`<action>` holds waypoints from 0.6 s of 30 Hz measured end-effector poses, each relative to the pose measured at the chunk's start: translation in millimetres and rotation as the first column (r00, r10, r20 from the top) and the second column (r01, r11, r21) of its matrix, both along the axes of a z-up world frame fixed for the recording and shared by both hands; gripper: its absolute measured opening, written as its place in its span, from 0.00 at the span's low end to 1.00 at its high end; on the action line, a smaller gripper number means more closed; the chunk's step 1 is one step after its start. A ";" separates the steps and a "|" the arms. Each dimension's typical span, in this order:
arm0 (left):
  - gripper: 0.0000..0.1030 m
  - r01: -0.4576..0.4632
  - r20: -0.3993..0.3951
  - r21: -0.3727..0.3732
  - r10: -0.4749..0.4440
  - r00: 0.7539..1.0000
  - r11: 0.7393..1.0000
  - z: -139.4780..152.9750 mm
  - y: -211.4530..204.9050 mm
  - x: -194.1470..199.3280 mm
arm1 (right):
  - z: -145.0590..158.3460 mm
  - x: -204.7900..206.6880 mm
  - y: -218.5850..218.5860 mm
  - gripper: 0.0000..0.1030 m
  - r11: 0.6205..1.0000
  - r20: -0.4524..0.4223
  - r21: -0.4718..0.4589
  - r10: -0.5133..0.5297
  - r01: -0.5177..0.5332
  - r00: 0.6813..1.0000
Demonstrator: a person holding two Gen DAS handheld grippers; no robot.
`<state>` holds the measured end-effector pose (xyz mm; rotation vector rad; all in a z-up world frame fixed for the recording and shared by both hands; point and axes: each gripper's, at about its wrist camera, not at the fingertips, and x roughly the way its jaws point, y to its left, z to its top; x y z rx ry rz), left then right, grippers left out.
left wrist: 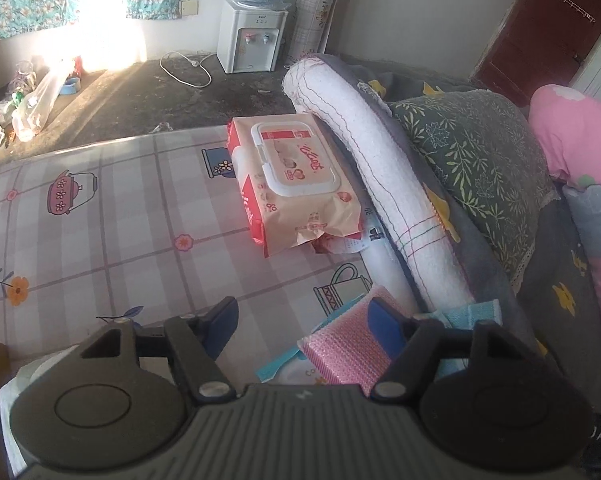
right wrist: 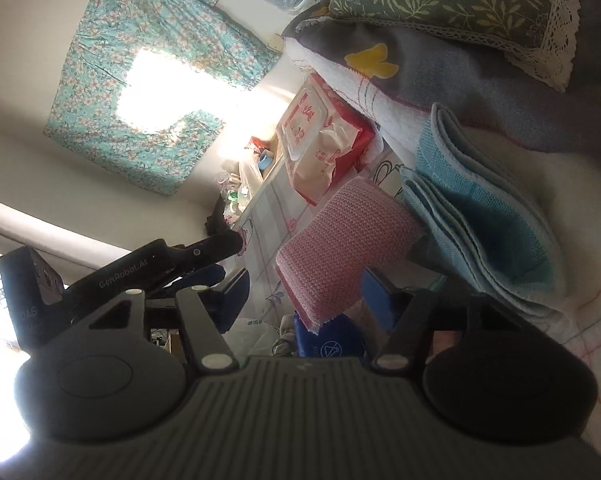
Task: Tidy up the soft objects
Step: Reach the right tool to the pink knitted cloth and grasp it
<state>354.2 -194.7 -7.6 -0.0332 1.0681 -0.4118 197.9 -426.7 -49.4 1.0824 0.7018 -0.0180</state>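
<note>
A folded pink knit cloth (left wrist: 340, 354) lies on a light blue cloth (left wrist: 474, 312) at the near right of the patterned bed sheet (left wrist: 100, 216). My left gripper (left wrist: 302, 320) stands open over it; its right finger (left wrist: 384, 320) is against the pink cloth and the left finger stands apart. In the right wrist view the pink cloth (right wrist: 340, 252) sits between the open jaws of my right gripper (right wrist: 306, 294), beside a stack of folded blue cloths (right wrist: 480, 216). The left gripper (right wrist: 226, 256) shows to its left.
A pack of wet wipes (left wrist: 296, 176) lies mid-sheet against a rolled white towel (left wrist: 384, 192). Behind it are a grey blanket (left wrist: 560, 280), a green leaf-print pillow (left wrist: 476, 160) and a pink pillow (left wrist: 572, 136). A water dispenser (left wrist: 248, 36) and plastic bags (left wrist: 32, 100) stand on the floor.
</note>
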 end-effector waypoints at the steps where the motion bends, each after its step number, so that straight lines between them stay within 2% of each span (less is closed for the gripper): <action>1: 0.65 0.004 -0.024 -0.006 -0.004 1.000 1.000 -6.3 -4.1 7.3 | -4.8 2.2 -1.7 0.54 1.000 -0.007 0.008 -0.008 0.008 1.000; 6: 0.57 -0.002 -0.174 -0.054 -0.008 0.985 0.999 -40.1 -17.0 34.6 | -23.5 15.2 -7.1 0.51 0.999 -0.025 0.036 -0.029 0.029 0.999; 8: 0.54 -0.001 -0.202 -0.055 -0.010 0.979 0.998 -48.7 -19.8 37.5 | -29.7 19.9 -8.2 0.50 0.998 -0.030 0.050 -0.034 0.035 0.999; 11: 0.47 0.004 -0.202 -0.060 -0.016 0.979 0.998 -51.8 -21.4 35.5 | -37.0 27.2 -9.4 0.46 0.997 -0.029 0.059 -0.044 0.046 0.999; 13: 0.37 0.009 -0.201 -0.057 -0.021 0.979 0.998 -49.8 -21.2 32.8 | -41.4 32.8 -9.9 0.42 0.997 -0.025 0.061 -0.044 0.045 0.999; 17: 0.35 0.009 -0.217 -0.048 -0.019 0.976 0.999 -46.8 -19.5 32.7 | -48.5 41.5 -5.8 0.39 0.995 -0.027 0.091 -0.036 0.039 0.999; 18: 0.39 0.005 -0.222 -0.047 -0.015 0.975 0.999 -47.2 -18.4 34.3 | -50.8 42.0 -6.3 0.38 0.994 -0.026 0.103 -0.037 0.039 0.999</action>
